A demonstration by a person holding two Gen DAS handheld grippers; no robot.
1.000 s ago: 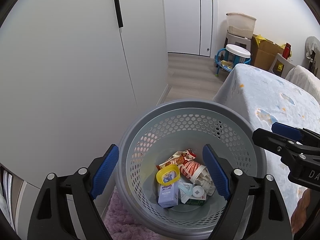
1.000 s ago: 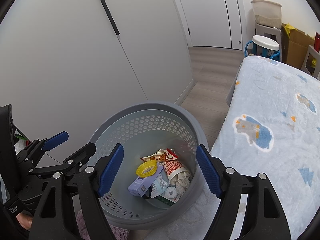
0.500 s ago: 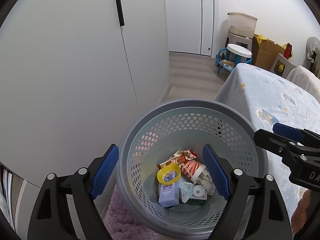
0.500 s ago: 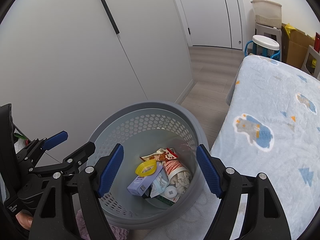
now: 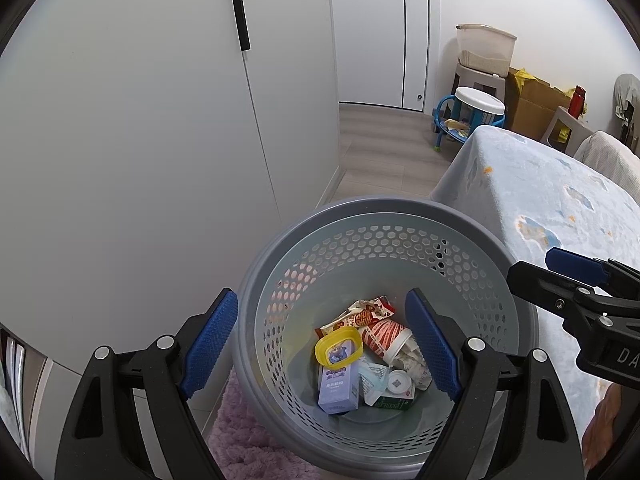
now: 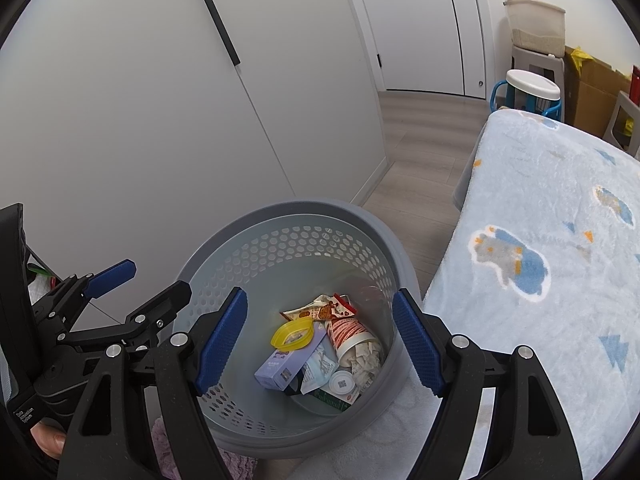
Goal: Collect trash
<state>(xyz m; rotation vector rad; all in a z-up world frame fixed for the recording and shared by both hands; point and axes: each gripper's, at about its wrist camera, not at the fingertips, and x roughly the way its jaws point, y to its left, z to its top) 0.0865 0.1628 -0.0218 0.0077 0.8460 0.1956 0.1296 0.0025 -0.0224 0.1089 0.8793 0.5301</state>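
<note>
Inside the grey basket (image 5: 384, 216) several pieces of trash (image 5: 368, 356) are already collected, while the left gripper (image 5: 322, 344) and the right gripper (image 6: 320, 338) are held released and empty above it.

Grey perforated basket (image 5: 460, 216) on wood floor (image 5: 384, 152) w/ purple rug (image 5: 248, 452), beside blue-blanket bed (image 6: 540, 208).

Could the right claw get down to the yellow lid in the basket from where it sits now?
Probably yes. The right claw is open and empty above the grey basket, whose mouth is uncovered. The yellow lid lies on top of the pile with nothing over it. The left claw sits off to the side.
</note>
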